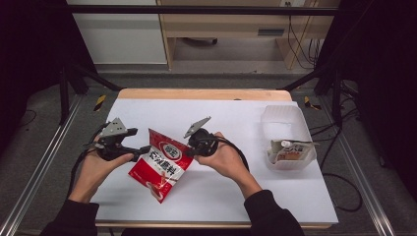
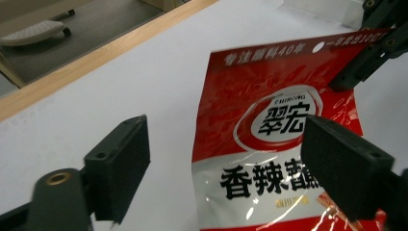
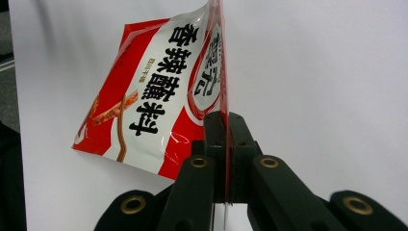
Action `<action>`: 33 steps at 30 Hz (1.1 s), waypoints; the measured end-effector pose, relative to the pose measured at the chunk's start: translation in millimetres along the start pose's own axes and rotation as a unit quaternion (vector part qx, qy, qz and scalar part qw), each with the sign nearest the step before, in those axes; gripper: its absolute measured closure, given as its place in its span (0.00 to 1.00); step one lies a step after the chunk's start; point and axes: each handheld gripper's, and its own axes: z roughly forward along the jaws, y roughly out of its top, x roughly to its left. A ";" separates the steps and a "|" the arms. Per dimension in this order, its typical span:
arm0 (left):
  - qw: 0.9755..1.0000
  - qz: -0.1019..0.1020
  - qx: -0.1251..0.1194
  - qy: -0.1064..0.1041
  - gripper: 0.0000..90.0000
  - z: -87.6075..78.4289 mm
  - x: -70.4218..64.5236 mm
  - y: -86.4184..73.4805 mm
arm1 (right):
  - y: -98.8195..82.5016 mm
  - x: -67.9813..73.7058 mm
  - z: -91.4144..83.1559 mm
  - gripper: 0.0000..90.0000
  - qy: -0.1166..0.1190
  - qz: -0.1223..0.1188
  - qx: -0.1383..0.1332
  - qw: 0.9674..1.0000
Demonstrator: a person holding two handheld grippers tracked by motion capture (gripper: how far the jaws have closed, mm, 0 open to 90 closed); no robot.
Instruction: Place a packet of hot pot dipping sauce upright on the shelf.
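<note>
A red and white seasoning packet [image 1: 160, 164] with black Chinese lettering hangs slanted over the white table [image 1: 231, 123]. My right gripper [image 1: 191, 149] is shut on the packet's top edge near a corner; in the right gripper view both jaws [image 3: 225, 130] pinch the thin seal, and the packet [image 3: 154, 106] hangs away from them. My left gripper [image 1: 140, 151] is at the packet's left side and stands open. In the left gripper view the wide-apart jaws [image 2: 231, 168] frame the packet [image 2: 269, 144] without touching it. The right gripper [image 2: 361, 67] grips the top edge at upper right.
A clear plastic container [image 1: 282, 115] stands at the table's right, with another small packet [image 1: 290, 150] inside it. A wooden strip [image 1: 204, 93] runs along the table's far edge. Bare white surface lies beyond and in front of the hands.
</note>
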 end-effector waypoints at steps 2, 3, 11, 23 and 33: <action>1.000 -0.004 0.000 0.003 0.13 -1.4 1.8 -3.9 | 0.9 -0.4 -6.8 1.00 -0.004 -0.002 0.000 1.000; 1.000 -0.008 -0.002 0.004 0.13 -2.2 2.8 -6.2 | 1.3 -0.8 -10.6 1.00 -0.005 -0.005 -0.001 1.000; 0.999 -0.028 -0.004 0.013 0.08 -8.0 12.4 -22.9 | 8.1 -2.9 -51.6 1.00 -0.029 -0.021 -0.009 0.999; 0.998 -0.060 -0.020 0.022 0.06 -16.3 18.9 -45.5 | 13.8 -11.6 -94.8 1.00 -0.043 -0.039 -0.013 0.998; 0.998 -0.047 -0.009 0.035 0.06 -11.2 12.8 -48.0 | 15.9 -23.0 -126.4 1.00 -0.068 -0.044 -0.002 0.997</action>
